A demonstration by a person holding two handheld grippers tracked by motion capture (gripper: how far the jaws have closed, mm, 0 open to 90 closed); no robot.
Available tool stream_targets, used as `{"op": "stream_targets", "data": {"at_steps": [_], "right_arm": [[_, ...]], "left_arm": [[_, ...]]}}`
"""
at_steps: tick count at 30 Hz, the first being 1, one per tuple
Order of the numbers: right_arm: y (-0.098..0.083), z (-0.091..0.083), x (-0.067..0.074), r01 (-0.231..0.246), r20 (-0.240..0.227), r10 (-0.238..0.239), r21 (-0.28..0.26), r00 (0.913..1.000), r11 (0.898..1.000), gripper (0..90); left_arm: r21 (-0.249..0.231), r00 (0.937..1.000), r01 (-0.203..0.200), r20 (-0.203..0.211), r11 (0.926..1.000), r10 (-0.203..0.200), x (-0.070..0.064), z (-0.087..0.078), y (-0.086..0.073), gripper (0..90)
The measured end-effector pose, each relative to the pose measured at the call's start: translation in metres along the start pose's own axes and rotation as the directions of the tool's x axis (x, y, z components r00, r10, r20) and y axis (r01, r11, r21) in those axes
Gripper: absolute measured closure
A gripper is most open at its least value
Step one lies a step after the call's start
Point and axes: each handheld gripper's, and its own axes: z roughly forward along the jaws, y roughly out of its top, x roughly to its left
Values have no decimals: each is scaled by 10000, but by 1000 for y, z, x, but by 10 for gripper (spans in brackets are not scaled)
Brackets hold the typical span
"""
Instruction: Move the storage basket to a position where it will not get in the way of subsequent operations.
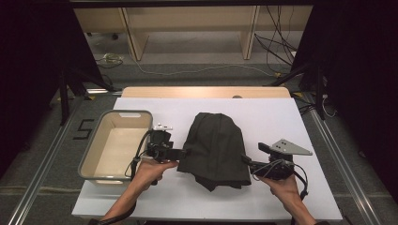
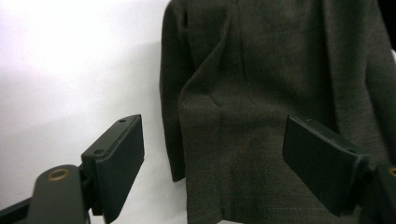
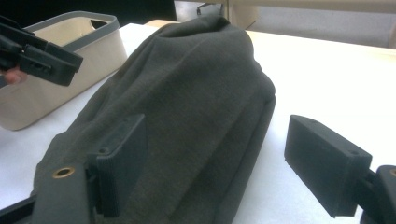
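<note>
Dark grey garment (image 1: pixel 215 149) lies folded at the centre of the high view on the white table (image 1: pixel 281 122), its long axis running from the narrower top end down to the wider lower hem. Left gripper (image 1: pixel 182 152) sits at its left edge, jaws spread wide; in the left gripper view the cloth edge (image 2: pixel 261 112) lies between them. Right gripper (image 1: pixel 245 160) is at the lower right edge, jaws wide too. Beige bin (image 1: pixel 96 149) stands just left; bare table fills the right and bottom.
</note>
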Motion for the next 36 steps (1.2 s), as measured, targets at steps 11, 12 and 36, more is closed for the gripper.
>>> {"op": "stream_targets", "data": {"at_steps": [11,12,36], "right_arm": [[0,17,-4,38,54,-40,453,10000,9990,241],[0,18,-4,1,63,-4,480,10000,9988,243],[-3,37,-7,55,170,-73,1030,9998,9947,266]], "left_arm": [[302,9998,-146,-102,9994,149,-2,15,-7,206],[329,9999,-134,-94,9994,137,-2,16,-8,206],[596,9942,-888,667,9943,848,-10,34,-14,654]]}}
